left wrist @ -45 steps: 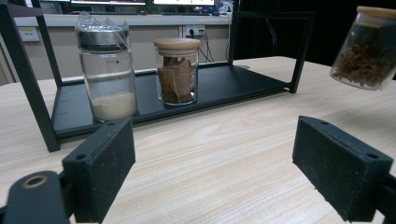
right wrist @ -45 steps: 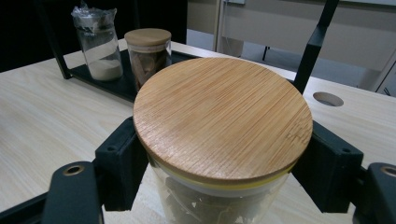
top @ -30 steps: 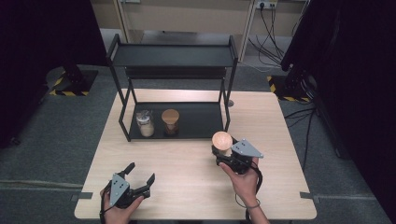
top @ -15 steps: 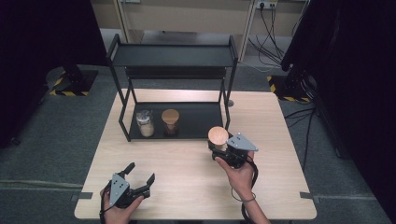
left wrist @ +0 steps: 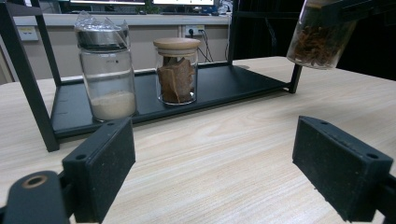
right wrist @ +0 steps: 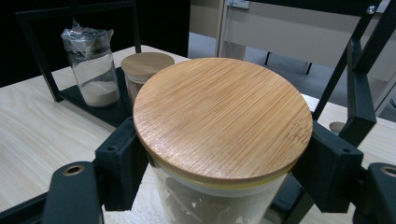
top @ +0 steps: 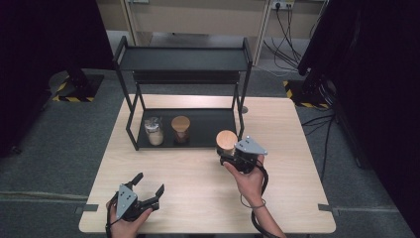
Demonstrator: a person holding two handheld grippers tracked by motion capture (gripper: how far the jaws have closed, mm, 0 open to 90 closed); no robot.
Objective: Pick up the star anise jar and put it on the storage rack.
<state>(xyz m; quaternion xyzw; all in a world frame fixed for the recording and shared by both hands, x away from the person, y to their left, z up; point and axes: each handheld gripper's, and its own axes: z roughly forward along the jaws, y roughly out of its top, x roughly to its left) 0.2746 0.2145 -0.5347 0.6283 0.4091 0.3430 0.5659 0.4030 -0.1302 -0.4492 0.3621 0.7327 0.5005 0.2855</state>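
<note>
My right gripper (top: 226,152) is shut on a glass jar (top: 227,140) with a round bamboo lid (right wrist: 223,116). It holds the jar just in front of the right end of the black rack's lower shelf (top: 210,130). Its black pads (right wrist: 122,163) press the glass below the lid from both sides. In the left gripper view the same jar (left wrist: 322,37) hangs tilted above the table, with brown contents inside. My left gripper (top: 147,183) rests near the table's front left edge. It is open, and its pads (left wrist: 100,175) have nothing between them.
Two jars stand on the lower shelf's left half: one with white powder and a plastic-wrapped top (top: 153,131), one with a bamboo lid and brown contents (top: 181,129). The rack's top shelf (top: 183,59) is bare. A rack post (right wrist: 359,88) rises close behind the held jar.
My right gripper has carried the jar a little left and farther away from me, toward the rack's lower shelf. The left gripper has stayed put.
</note>
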